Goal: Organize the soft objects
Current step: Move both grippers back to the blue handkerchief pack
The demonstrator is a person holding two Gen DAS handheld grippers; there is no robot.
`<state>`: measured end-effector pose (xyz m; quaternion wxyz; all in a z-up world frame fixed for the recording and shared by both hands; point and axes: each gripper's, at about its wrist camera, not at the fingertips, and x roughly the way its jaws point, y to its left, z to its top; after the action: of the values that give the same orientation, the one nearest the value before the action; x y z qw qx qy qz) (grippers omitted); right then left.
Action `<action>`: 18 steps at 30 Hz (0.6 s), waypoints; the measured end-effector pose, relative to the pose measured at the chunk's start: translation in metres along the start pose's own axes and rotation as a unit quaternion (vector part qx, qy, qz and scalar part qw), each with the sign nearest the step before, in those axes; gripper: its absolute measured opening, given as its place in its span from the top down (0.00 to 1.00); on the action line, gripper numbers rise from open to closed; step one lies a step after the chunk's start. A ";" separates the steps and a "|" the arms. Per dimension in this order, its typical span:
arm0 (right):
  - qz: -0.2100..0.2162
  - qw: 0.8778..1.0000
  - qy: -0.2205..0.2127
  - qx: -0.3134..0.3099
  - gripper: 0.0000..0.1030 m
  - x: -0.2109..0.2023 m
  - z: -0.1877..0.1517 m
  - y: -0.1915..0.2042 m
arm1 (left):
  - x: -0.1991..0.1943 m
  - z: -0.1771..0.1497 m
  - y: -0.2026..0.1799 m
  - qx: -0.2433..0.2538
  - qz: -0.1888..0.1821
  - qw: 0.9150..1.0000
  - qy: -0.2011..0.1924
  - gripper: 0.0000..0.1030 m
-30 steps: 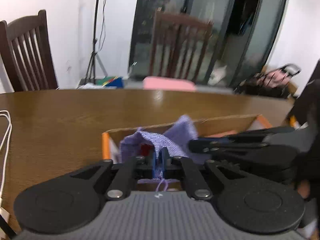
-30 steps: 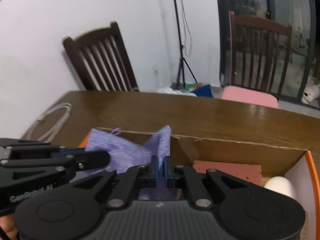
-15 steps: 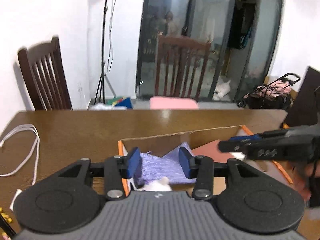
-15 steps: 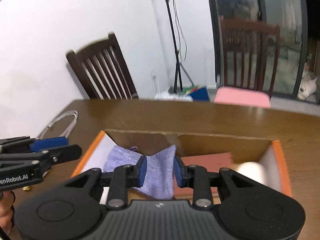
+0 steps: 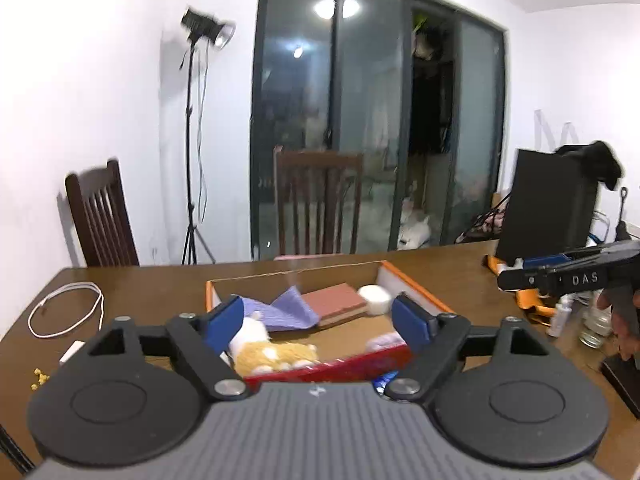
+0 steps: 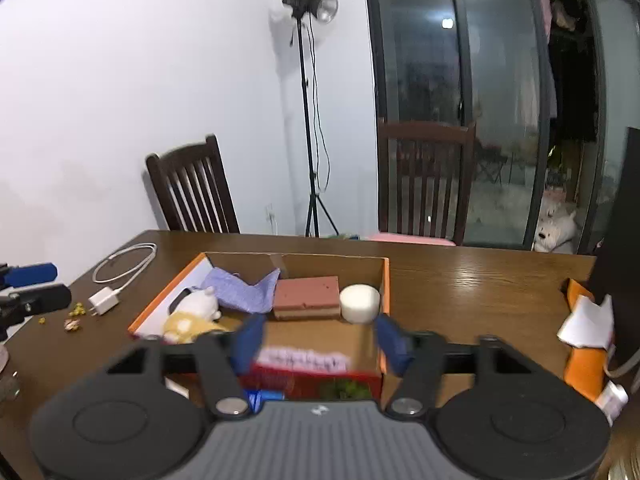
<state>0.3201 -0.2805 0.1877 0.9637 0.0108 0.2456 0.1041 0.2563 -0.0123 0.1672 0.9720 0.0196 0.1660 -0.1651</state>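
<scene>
- Counter (image 6: 460, 280): brown wood-grain top carrying everything listed below; two dark wooden chairs (image 6: 192, 188) stand at its far edge.
- Cardboard box (image 6: 386, 280): open-topped, orange-edged, sits mid-counter in front of both cameras.
- Left hand-held gripper (image 5: 318, 318): blue-padded fingers spread wide apart, nothing between them, raised above the near end of the box. It also shows at the left edge of the right wrist view.
- Right hand-held gripper (image 6: 316, 340): fingers likewise wide apart and empty (blurred in its own view), above the near part of the box; seen from the left wrist view it sits at the far right, apart from the box.
- Purple cloth (image 6: 244, 290): crumpled, lying inside the box at the back left, one corner standing up against the brown sponge block.
- Brown sponge block (image 6: 306, 296): inside the box at the back, between the purple cloth and the white round piece.
- Plush toy (image 6: 192, 314): white and yellow, lying in the box's left side, just in front of the purple cloth.
- White round piece (image 6: 359, 303): in the back right corner, touching the box wall.
- White cable with charger (image 6: 124, 266): coiled on the counter, left of the box.
</scene>
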 end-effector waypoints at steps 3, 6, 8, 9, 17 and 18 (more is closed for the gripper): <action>-0.006 1.000 -0.025 -0.009 0.30 -0.036 -0.032 0.003 | -0.029 -0.018 -0.018 0.009 -0.003 1.000 -0.019 0.15; -0.018 0.999 -0.046 -0.015 0.28 -0.065 -0.062 0.009 | -0.053 -0.036 -0.030 0.004 -0.003 0.999 -0.034 0.13; -0.022 0.998 -0.062 -0.016 0.23 -0.081 -0.080 0.016 | -0.065 -0.049 -0.036 -0.009 0.002 0.999 -0.044 0.09; -0.023 0.997 -0.072 -0.015 0.21 -0.089 -0.089 0.018 | -0.070 -0.056 -0.038 -0.016 0.002 0.999 -0.046 0.09; -0.015 0.996 -0.090 -0.018 0.15 -0.127 -0.163 0.039 | -0.085 -0.116 -0.040 -0.087 -0.015 0.996 -0.012 0.08; -0.016 0.996 -0.086 -0.020 0.15 -0.126 -0.169 0.041 | -0.083 -0.121 -0.039 -0.087 -0.014 0.996 -0.006 0.08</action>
<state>0.1241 -0.2711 0.1016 0.9828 -0.0034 0.1597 0.0924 0.1311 -0.0119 0.0806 0.9687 -0.0680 0.1738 -0.1636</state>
